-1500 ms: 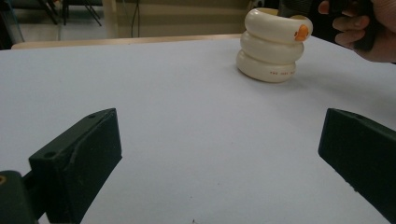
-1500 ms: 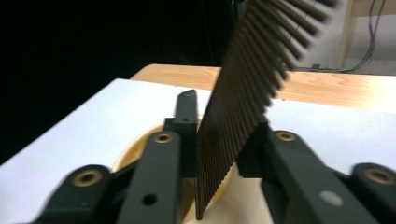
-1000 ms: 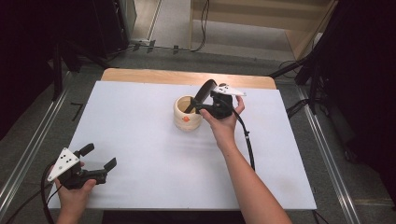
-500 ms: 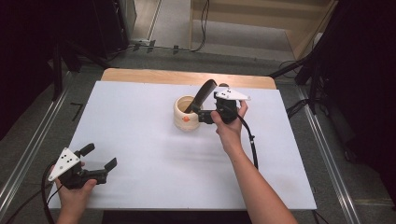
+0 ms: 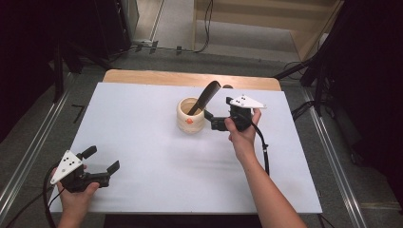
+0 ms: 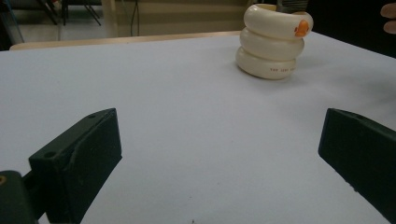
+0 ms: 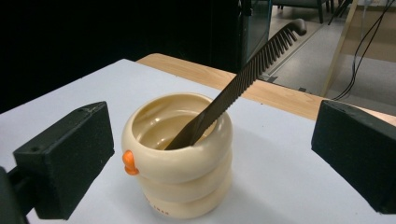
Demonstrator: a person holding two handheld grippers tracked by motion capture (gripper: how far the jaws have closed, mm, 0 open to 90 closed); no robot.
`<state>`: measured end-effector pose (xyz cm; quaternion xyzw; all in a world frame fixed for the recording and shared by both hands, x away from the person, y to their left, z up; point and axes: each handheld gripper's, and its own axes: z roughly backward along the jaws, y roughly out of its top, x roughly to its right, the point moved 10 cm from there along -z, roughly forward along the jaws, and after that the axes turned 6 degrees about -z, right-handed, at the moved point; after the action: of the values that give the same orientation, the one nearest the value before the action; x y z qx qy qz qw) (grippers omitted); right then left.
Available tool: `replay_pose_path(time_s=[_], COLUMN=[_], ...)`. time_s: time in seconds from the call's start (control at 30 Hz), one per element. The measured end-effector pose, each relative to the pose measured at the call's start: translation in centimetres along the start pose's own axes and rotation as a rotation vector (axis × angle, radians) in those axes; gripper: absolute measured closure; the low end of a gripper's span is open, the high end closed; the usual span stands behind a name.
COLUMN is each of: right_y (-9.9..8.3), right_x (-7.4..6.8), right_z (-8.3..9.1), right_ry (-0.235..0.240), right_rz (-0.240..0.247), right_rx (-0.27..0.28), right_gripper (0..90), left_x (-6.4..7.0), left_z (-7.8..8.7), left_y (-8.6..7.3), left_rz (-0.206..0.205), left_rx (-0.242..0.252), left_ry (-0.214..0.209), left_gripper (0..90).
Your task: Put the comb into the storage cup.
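My right gripper [image 5: 212, 121] has its jaws spread wide and empty, just beside the cup [image 5: 190, 115] on its right; in the right gripper view the cup [image 7: 177, 156] sits between and a little beyond the jaws, untouched. My left gripper [image 5: 100, 166] is also wide open with nothing in it, low at the near left corner of the table [image 5: 142, 142], well apart from the cup.

The cup stands upright near the middle of the table, cream, with three bulging rings and a small orange knob [image 7: 129, 162] on its side; a dark comb [image 7: 243, 74] leans in it, handle end down, teeth rising past the rim.

I judge the cup glazed and hard: stiff, fairly heavy, slick, and breakable if knocked; the groove between rings looks the surest place to close on; the comb looks light, thin and springy plastic; I would take it across its flat mid-length, above the rim, and expect the cup to tip if I drag sideways.
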<state>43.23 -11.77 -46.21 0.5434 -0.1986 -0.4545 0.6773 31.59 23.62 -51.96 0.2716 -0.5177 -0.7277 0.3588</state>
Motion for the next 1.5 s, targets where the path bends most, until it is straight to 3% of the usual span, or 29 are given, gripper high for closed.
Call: replay_pose_path(time_s=[0.77,1.2,1.5], right_y=[-2.0,-3.5,-4.2], right_x=[1.3,1.3,2.0], right_z=[3.1,4.6,6.3], right_ry=[-0.015,-0.003,-0.015], right_rz=[0.002,0.033,0.037], right_rx=[0.009,-0.002,0.008], right_gripper=[0.0,0.0,0.0], left_x=[0.1,0.1,0.2], left_z=[0.0,-0.1,-0.1], left_y=[0.0,0.0,0.0], left_rz=[-0.004,-0.007,-0.007], left_rx=[-0.004,-0.001,-0.001], left_ry=[0.001,0.001,0.000], left_gripper=[0.0,0.0,0.0])
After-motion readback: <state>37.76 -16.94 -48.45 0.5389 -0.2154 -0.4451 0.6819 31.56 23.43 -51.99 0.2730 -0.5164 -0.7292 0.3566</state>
